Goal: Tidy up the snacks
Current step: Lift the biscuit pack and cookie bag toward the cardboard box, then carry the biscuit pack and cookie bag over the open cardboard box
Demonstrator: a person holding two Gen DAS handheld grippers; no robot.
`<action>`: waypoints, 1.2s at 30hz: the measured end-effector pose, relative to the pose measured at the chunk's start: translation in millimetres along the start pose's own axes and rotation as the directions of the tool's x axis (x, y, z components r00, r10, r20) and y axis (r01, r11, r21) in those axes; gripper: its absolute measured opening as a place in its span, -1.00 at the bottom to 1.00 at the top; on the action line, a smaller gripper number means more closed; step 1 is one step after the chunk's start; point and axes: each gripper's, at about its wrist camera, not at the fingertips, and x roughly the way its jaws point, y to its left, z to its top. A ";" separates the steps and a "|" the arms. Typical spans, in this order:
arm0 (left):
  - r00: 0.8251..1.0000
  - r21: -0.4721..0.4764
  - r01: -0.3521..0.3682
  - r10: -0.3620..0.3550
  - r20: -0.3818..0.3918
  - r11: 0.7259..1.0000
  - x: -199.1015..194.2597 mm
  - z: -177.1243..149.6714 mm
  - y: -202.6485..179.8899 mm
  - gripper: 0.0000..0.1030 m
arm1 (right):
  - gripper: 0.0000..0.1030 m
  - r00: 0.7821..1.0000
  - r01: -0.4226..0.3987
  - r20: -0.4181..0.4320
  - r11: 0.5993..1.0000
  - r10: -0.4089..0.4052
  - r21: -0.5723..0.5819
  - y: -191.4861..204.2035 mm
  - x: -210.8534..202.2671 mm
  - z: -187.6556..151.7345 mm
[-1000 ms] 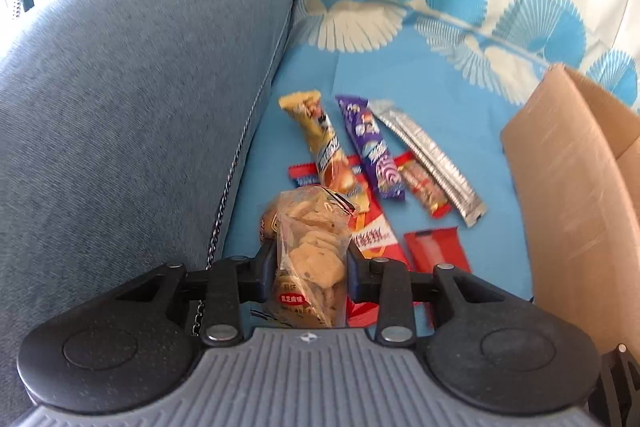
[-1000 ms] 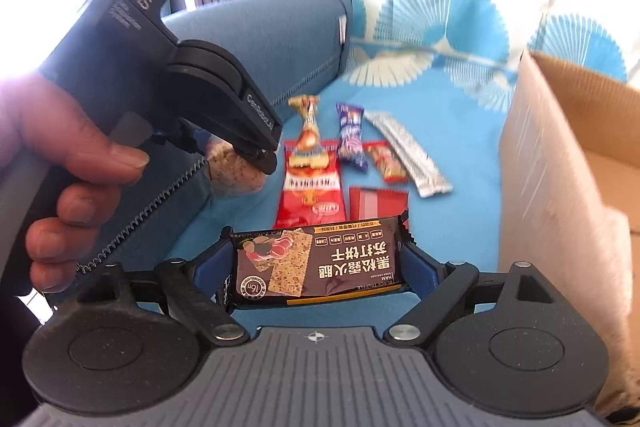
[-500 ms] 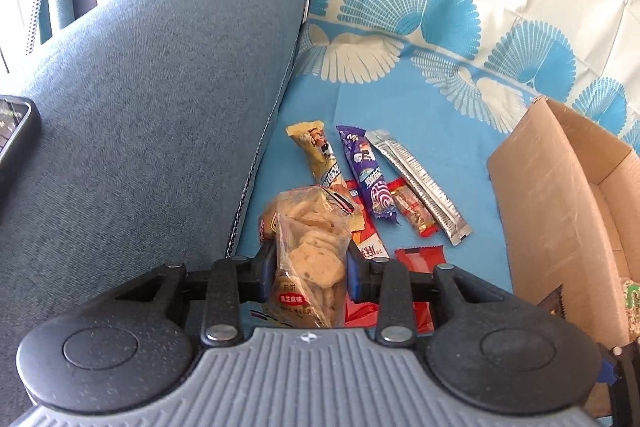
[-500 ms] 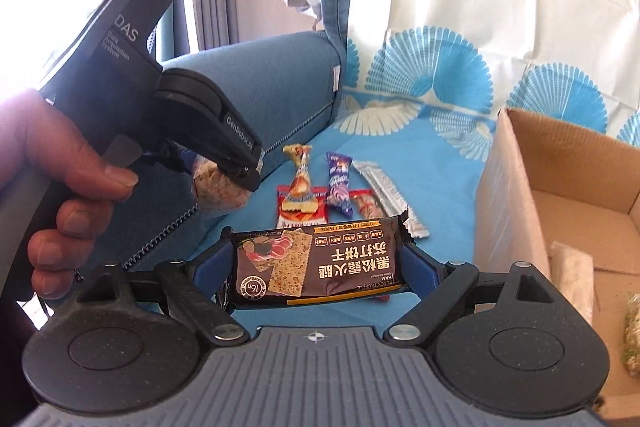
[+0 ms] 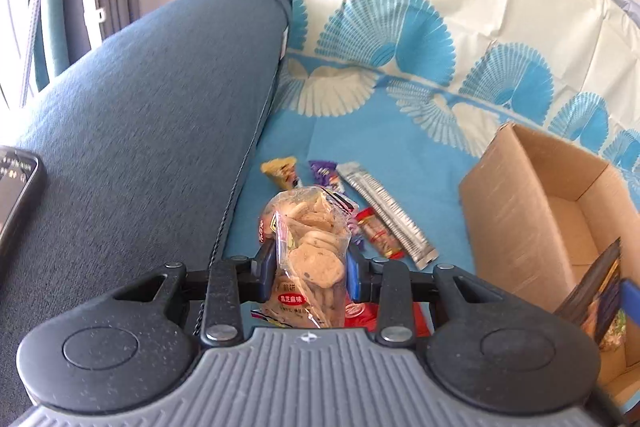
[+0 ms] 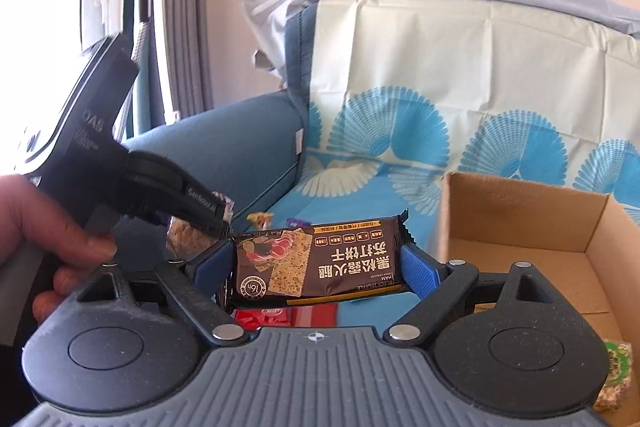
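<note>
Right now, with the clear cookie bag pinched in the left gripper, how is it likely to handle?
The cookie bag probably flops: thin clear film stands loosely above the left gripper. Its stacked cookies look brittle, so a hard squeeze may crack them. It seems light.

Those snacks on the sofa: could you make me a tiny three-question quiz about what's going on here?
1. True or false: the left gripper has its jaws closed on a clear bag of cookies.
2. What does the right gripper hold? A) silver stick pack B) dark brown cracker packet C) nothing
3. Fill in: the cardboard box stands on the ____ cloth, beside the loose snacks.

Key: 1 true; 2 B, the dark brown cracker packet; 3 blue.
</note>
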 end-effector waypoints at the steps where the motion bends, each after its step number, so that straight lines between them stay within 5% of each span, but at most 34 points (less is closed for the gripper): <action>1: 1.000 0.007 0.002 -0.003 0.010 1.000 -1.8 0.1 -3.1 -0.27 | 0.75 1.000 0.006 0.011 1.000 -0.006 0.007 -4.0 -2.7 3.9; 12: 0.993 0.035 0.076 -0.079 0.090 0.997 -13.2 1.2 -43.1 -0.27 | 0.75 0.982 0.134 0.130 0.991 -0.136 0.021 -94.2 -22.2 69.6; 19: 0.977 0.049 0.156 -0.161 0.140 0.987 -19.4 0.7 -91.0 -0.27 | 0.75 0.965 0.253 0.017 0.950 -0.260 0.180 -157.4 -16.4 34.6; 26: 0.946 0.155 0.218 -0.248 0.211 0.964 -26.4 -4.1 -153.0 -0.27 | 0.75 0.949 0.307 0.029 0.937 -0.315 0.167 -184.4 -33.6 26.6; 36: 0.910 0.217 0.316 -0.360 0.205 0.923 -19.9 -15.6 -204.8 -0.27 | 0.75 0.934 0.356 -0.021 0.918 -0.358 0.178 -216.9 -41.9 13.5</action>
